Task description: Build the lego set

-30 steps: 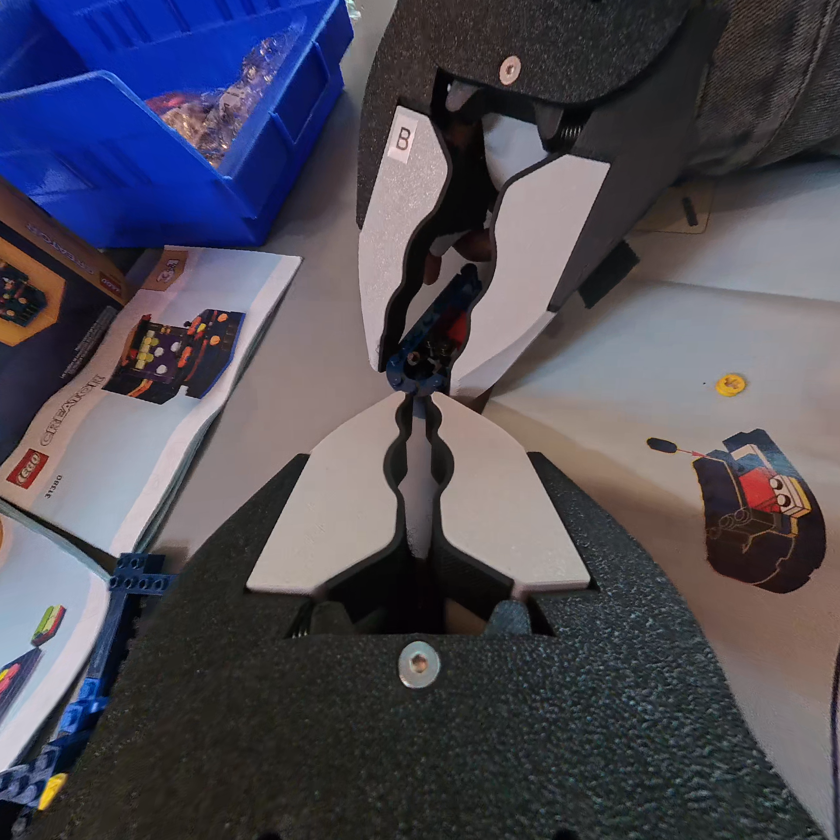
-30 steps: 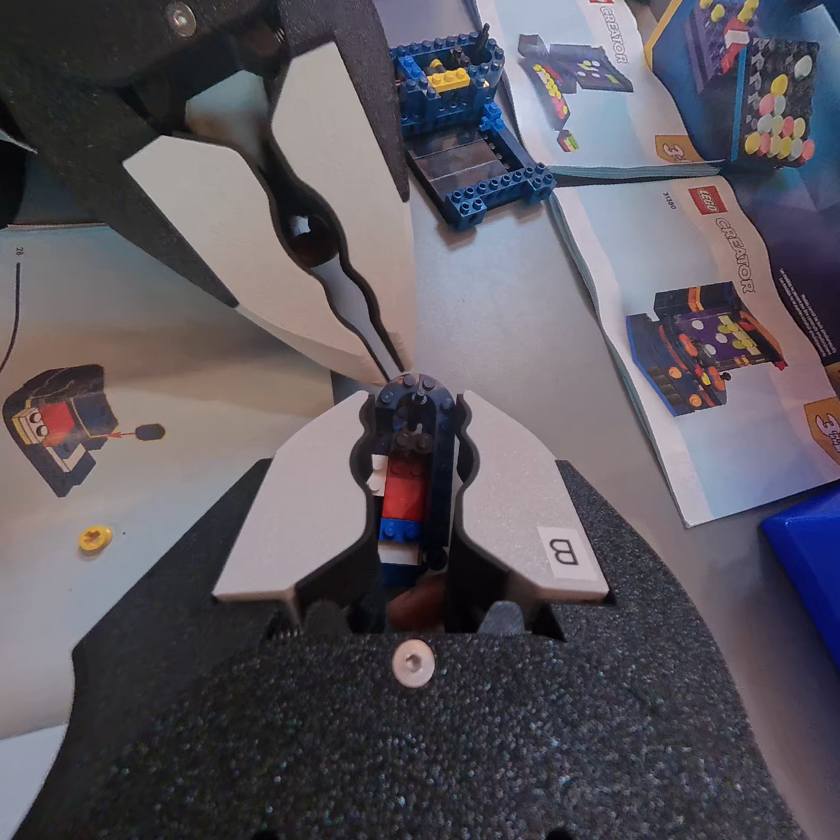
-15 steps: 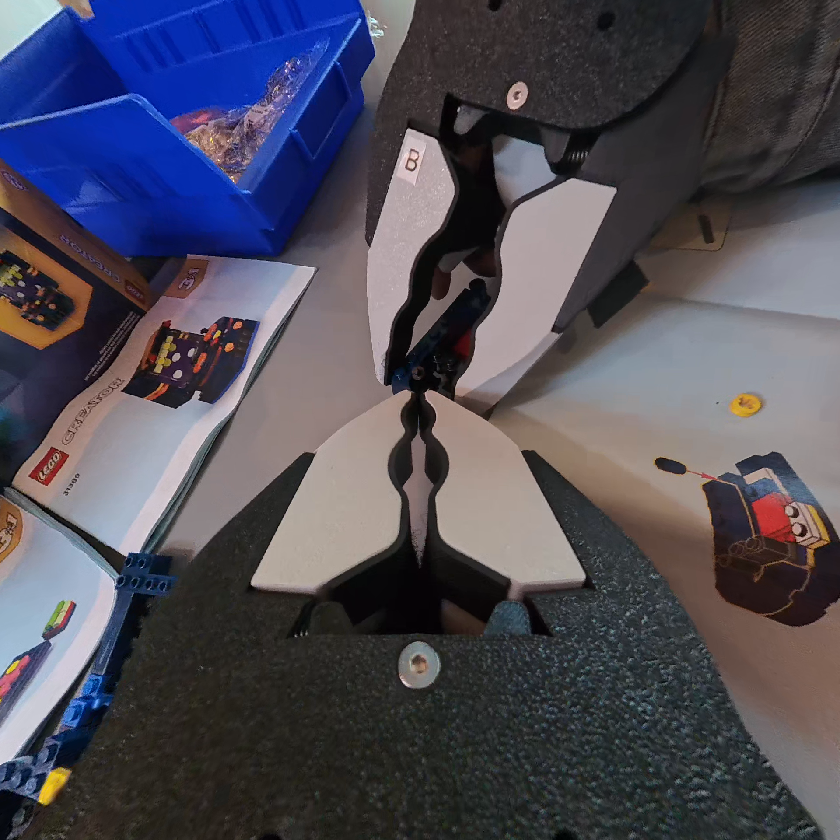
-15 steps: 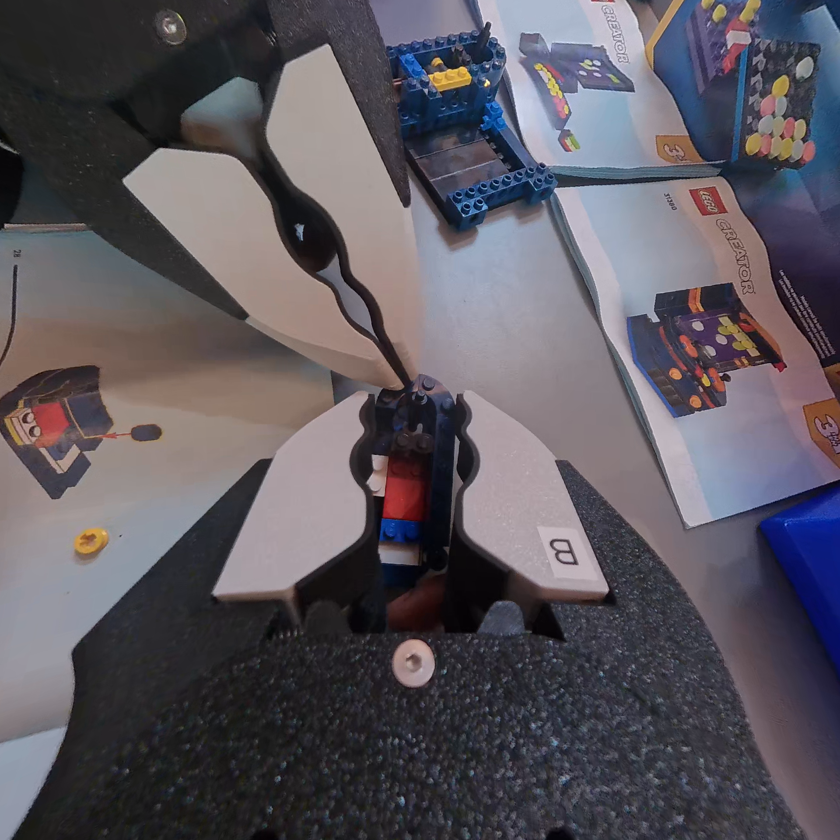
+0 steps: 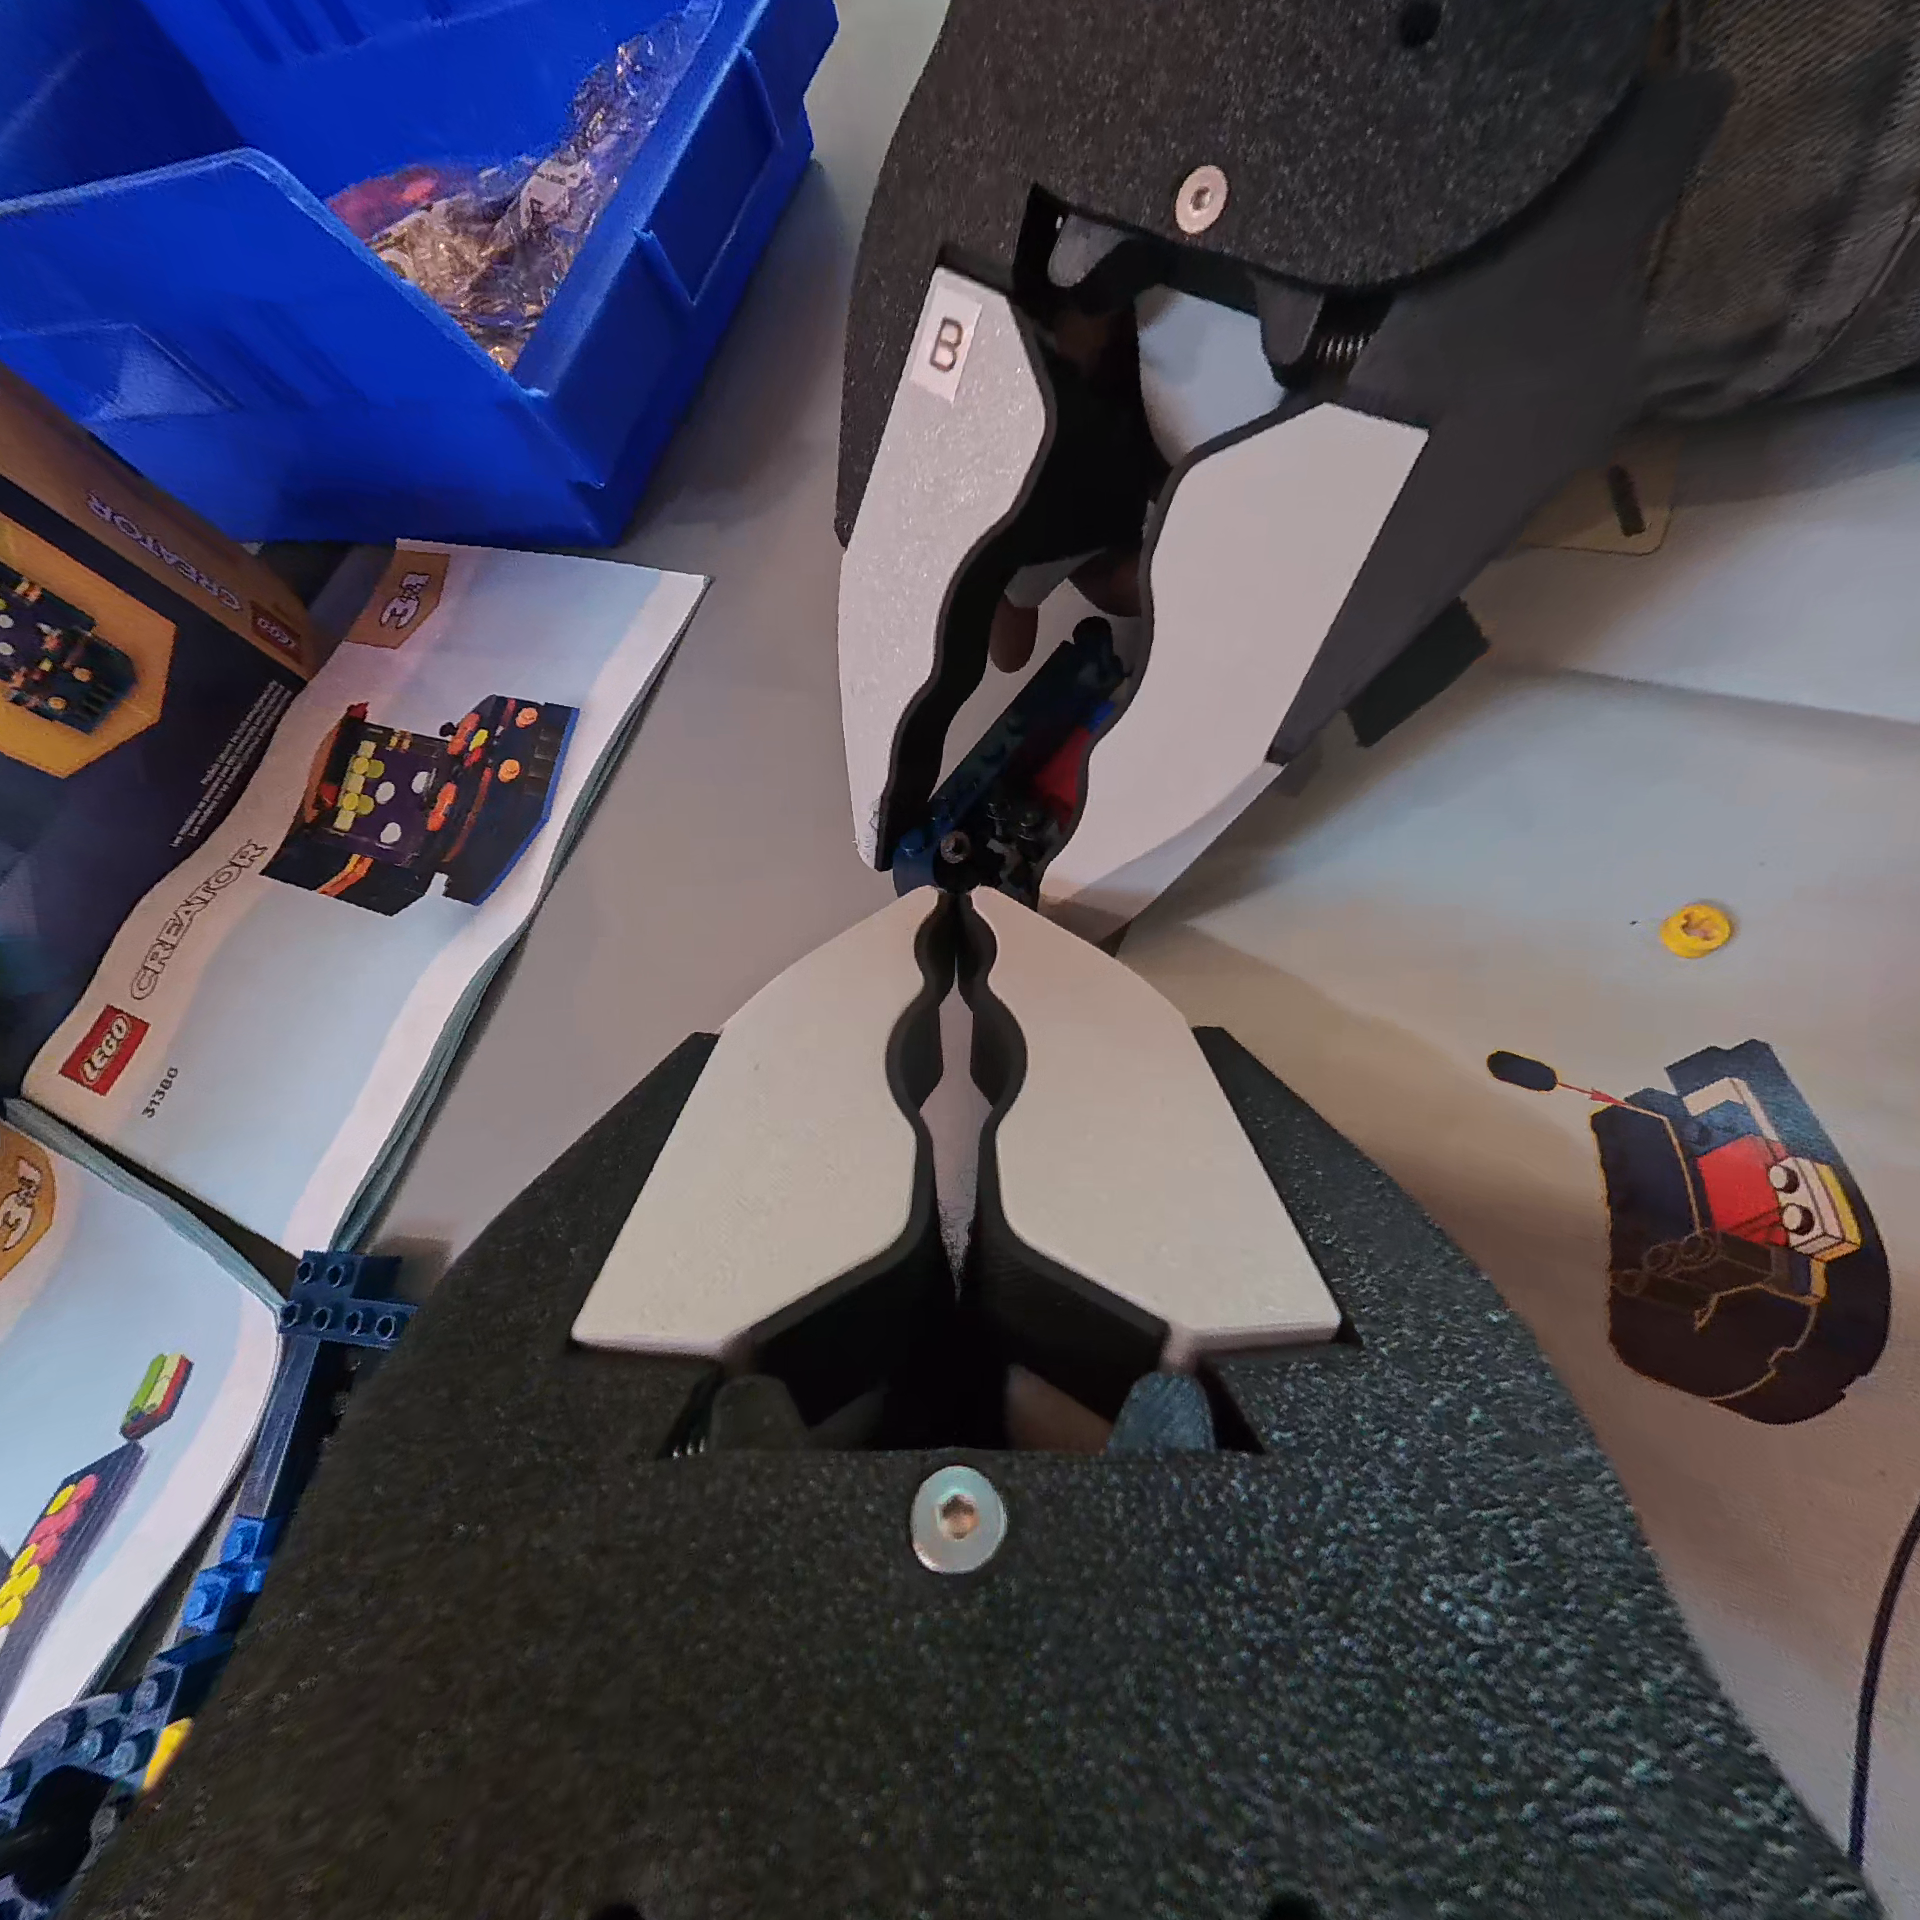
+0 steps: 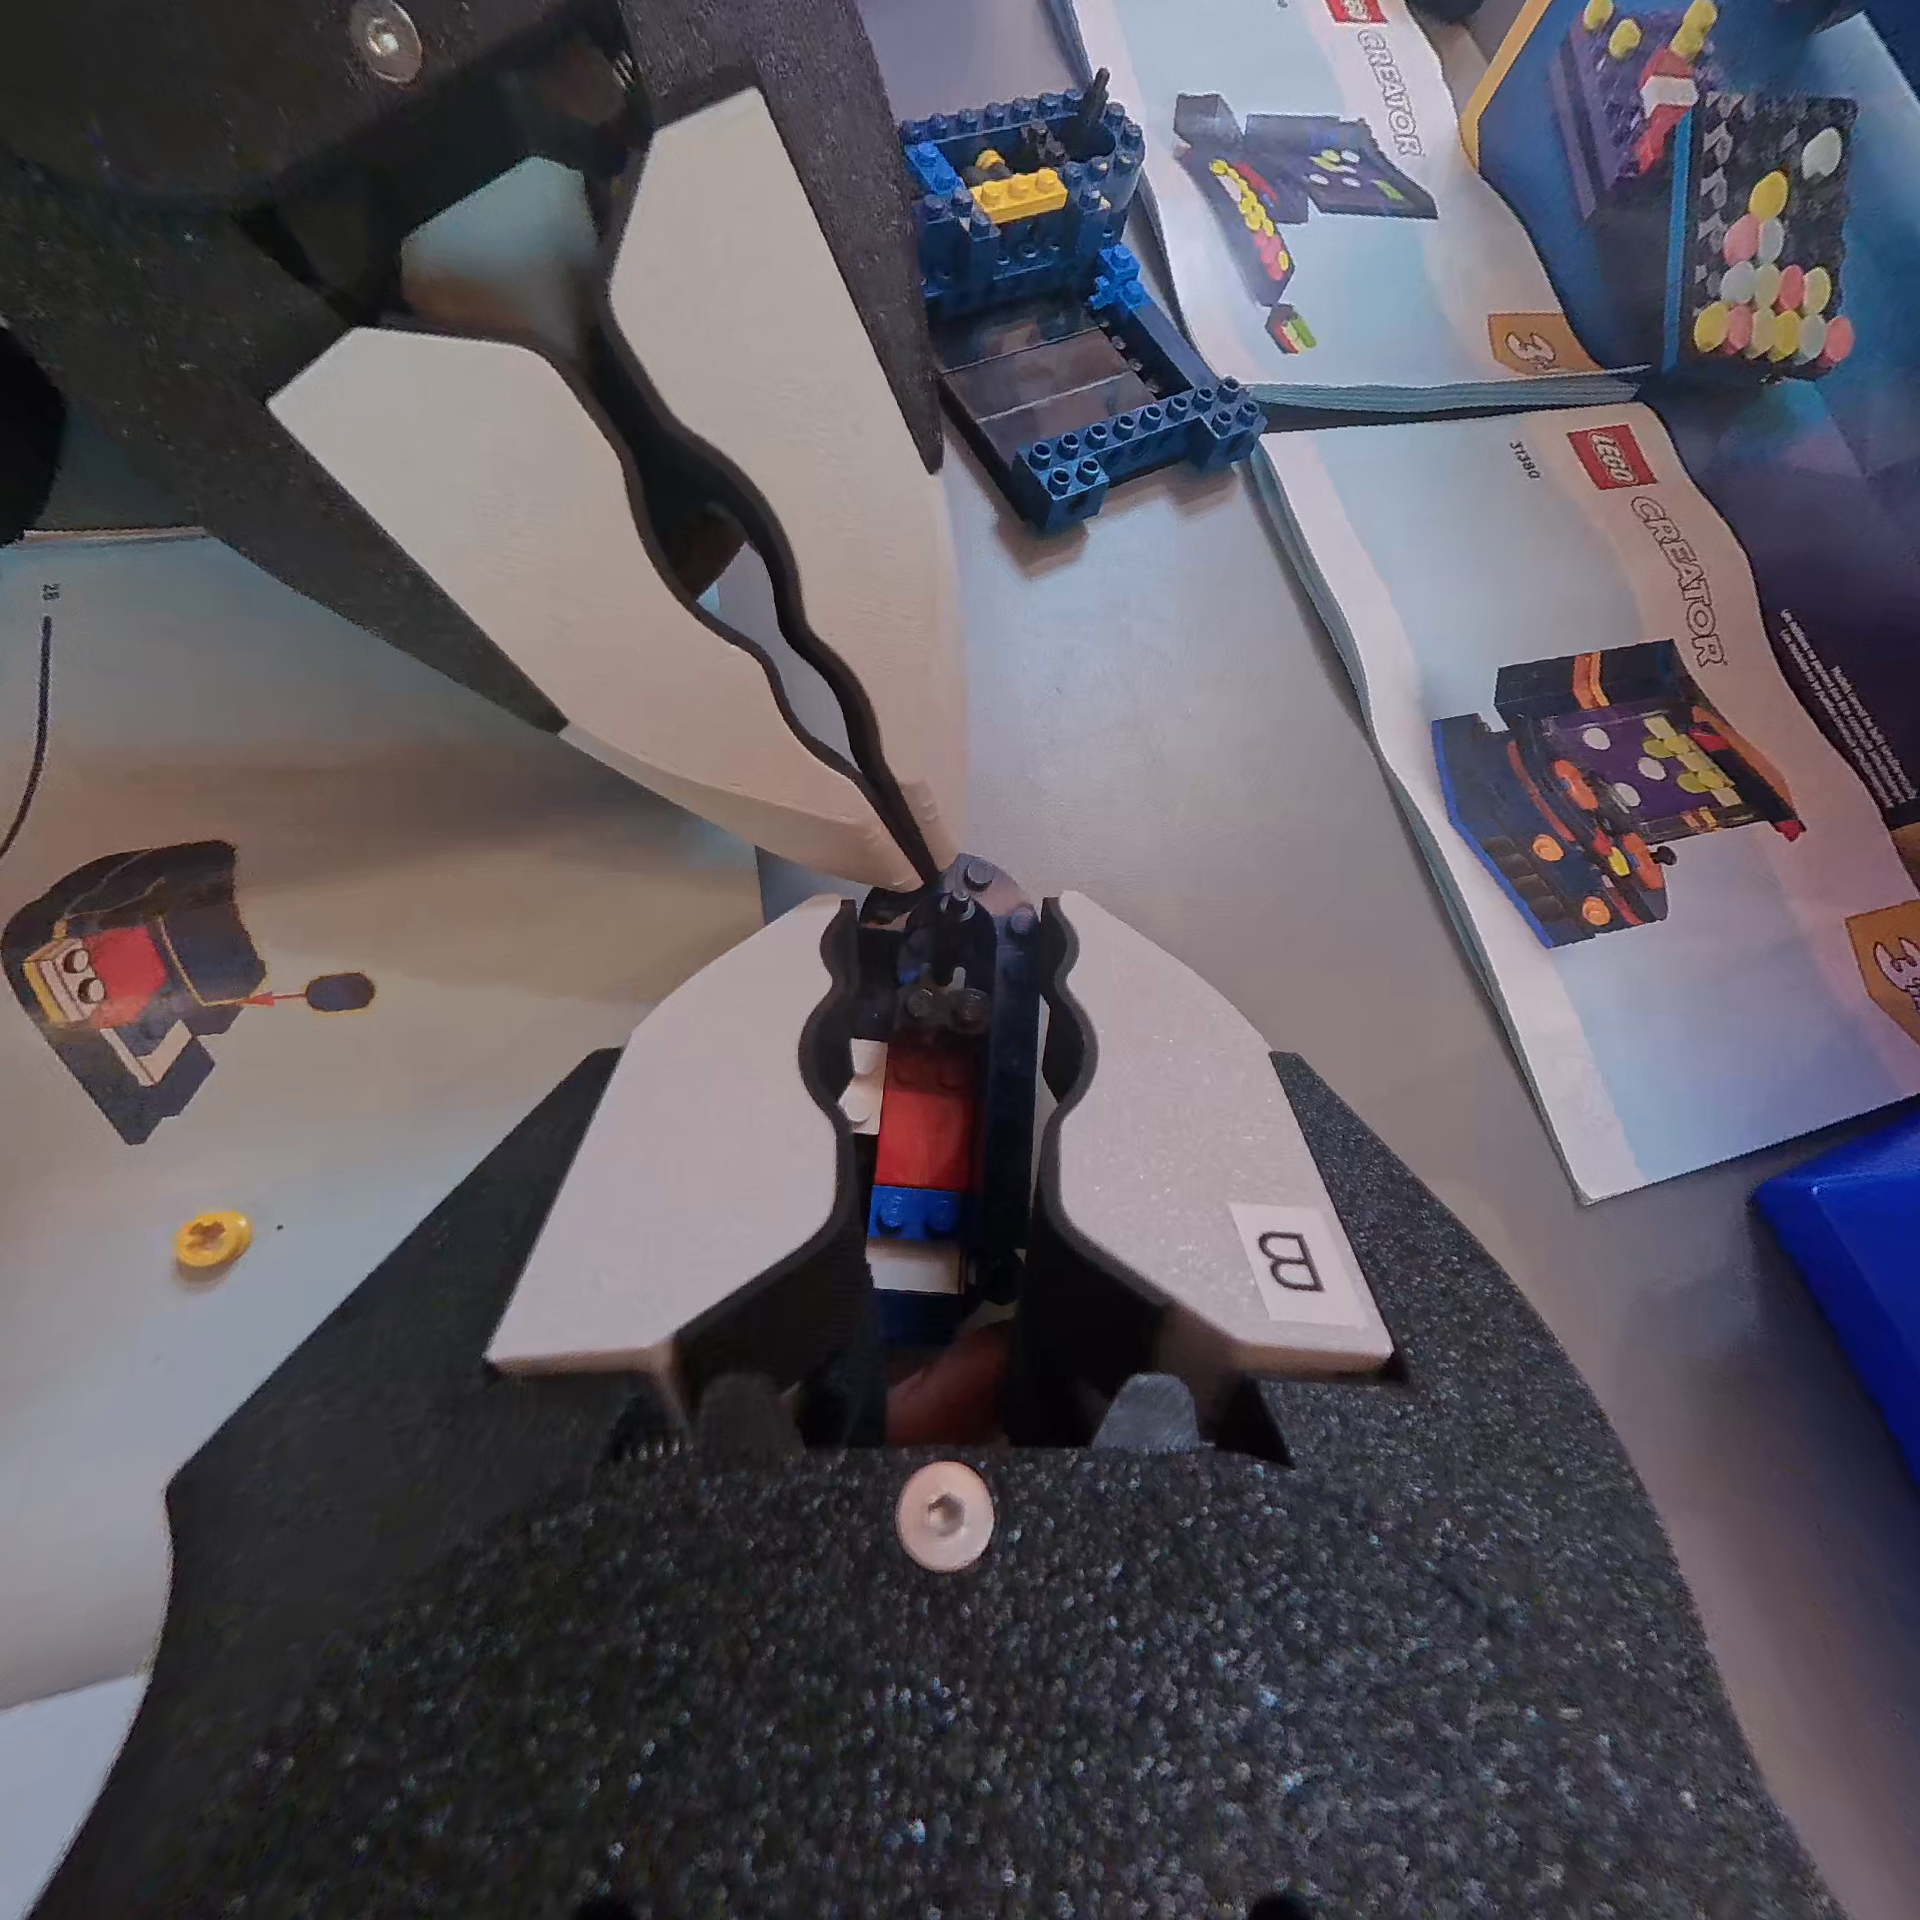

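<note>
My right gripper (image 6: 951, 914) is shut on a small brick assembly (image 6: 925, 1122) of dark blue, red, white and blue bricks, gripped by its sides and held above the table. A thin black pin (image 6: 948, 920) stands at its rounded front end. My left gripper (image 5: 951, 904) is shut. Its fingertips (image 6: 883, 852) meet that rounded end beside the pin. I cannot tell whether they pinch anything. In the left wrist view the right gripper (image 5: 966, 847) faces me with the assembly (image 5: 1039, 748) between its fingers.
An open instruction page (image 5: 1558, 831) lies under the grippers, with a small yellow round piece (image 5: 1696, 928) on it. Booklets (image 5: 343, 883), a blue bin (image 5: 312, 312), a blue brick build (image 6: 1060, 291) and a printed box (image 6: 1714, 208) surround them. A dark sleeve (image 5: 1787, 208) is behind. My two grippers' fingertips are within a few centimetres of each other.
My left gripper's jaws went from slightly open to shut at the front end of the assembly. The right gripper kept its hold and barely moved.
</note>
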{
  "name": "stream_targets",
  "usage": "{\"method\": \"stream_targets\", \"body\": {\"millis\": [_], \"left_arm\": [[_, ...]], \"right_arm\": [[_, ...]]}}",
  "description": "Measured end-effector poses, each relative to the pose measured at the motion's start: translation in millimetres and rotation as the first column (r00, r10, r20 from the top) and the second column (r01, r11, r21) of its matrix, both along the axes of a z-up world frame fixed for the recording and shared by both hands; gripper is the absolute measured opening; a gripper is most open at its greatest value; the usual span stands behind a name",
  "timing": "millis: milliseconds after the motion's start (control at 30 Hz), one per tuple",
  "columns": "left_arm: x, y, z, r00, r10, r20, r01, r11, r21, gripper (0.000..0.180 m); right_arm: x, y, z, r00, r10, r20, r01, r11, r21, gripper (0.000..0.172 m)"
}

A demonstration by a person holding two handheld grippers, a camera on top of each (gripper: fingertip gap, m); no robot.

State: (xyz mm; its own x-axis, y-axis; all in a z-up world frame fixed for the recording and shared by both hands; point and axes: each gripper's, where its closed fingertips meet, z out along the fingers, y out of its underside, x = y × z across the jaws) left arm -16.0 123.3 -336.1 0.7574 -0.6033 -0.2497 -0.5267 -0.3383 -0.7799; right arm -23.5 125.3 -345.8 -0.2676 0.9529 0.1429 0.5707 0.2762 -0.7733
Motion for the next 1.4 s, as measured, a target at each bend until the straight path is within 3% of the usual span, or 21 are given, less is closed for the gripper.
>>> {"method": "stream_targets", "body": {"millis": [267, 300, 333, 400, 533, 600, 700, 800, 900, 1000, 1100, 1233, 1400], "left_arm": [[0, 0, 0, 1.0, 0.01, -0.001, -0.01, 1.0, -0.009, 0.0], [0, 0, 1, 1.0, 0.013, -0.009, -0.013, 1.0, -0.009, 0.0], [0, 0, 1, 1.0, 0.017, -0.014, -0.017, 1.0, -0.008, 0.0], [0, 0, 1, 1.0, 0.016, -0.018, -0.016, 1.0, -0.002, 0.0], [1, 0, 2, 1.0, 0.005, -0.009, -0.005, 1.0, 0.017, 0.0], [-1, 1, 14, 0.999, 0.02, 0.045, -0.022, 0.998, 0.057, 0.024], [-8, 4, 61, 0.967, 0.043, 0.251, -0.104, 0.967, 0.234, 0.047], [-18, -3, 106, 0.862, -0.02, 0.506, -0.204, 0.9, 0.384, 0.069], [-24, -8, 120, 0.768, -0.08, 0.636, -0.225, 0.895, 0.384, 0.091], [-18, -14, 127, 0.739, -0.172, 0.652, -0.18, 0.882, 0.436, 0.119], [-10, -16, 128, 0.751, -0.199, 0.63, -0.145, 0.88, 0.451, 0.144], [-8, -17, 129, 0.791, -0.209, 0.574, -0.139, 0.854, 0.502, 0.139], [-7, -11, 112, 0.824, -0.176, 0.539, -0.112, 0.881, 0.459, 0.14]], "right_arm": [[0, -1, 1, 1.0, 0.006, -0.018, -0.005, 1.0, 0.003, 0.034], [0, -2, 1, 1.0, 0.015, -0.008, -0.015, 1.0, -0.009, 0.036], [1, -2, 5, 1.0, 0.017, -0.006, -0.017, 0.999, -0.029, 0.053], [5, 2, 27, 0.998, -0.002, -0.067, -0.002, 0.998, -0.064, 0.065], [34, 27, 86, 0.967, -0.101, -0.235, 0.094, 0.995, -0.043, 0.059], [50, 36, 110, 0.928, -0.153, -0.338, 0.143, 0.988, -0.057, 0.051], [69, 40, 127, 0.852, -0.224, -0.473, 0.169, 0.973, -0.156, 0.043], [77, 34, 122, 0.834, -0.232, -0.5, 0.119, 0.961, -0.248, 0.046], [75, 23, 109, 0.866, -0.198, -0.459, 0.083, 0.963, -0.257, 0.064], [68, 13, 101, 0.874, -0.16, -0.458, 0.062, 0.973, -0.221, 0.107], [60, 10, 101, 0.865, -0.148, -0.48, 0.069, 0.981, -0.179, 0.145], [56, 22, 103, 0.832, -0.228, -0.505, 0.134, 0.967, -0.217, 0.148], [57, 35, 100, 0.812, -0.286, -0.509, 0.187, 0.953, -0.237, 0.145]]}}
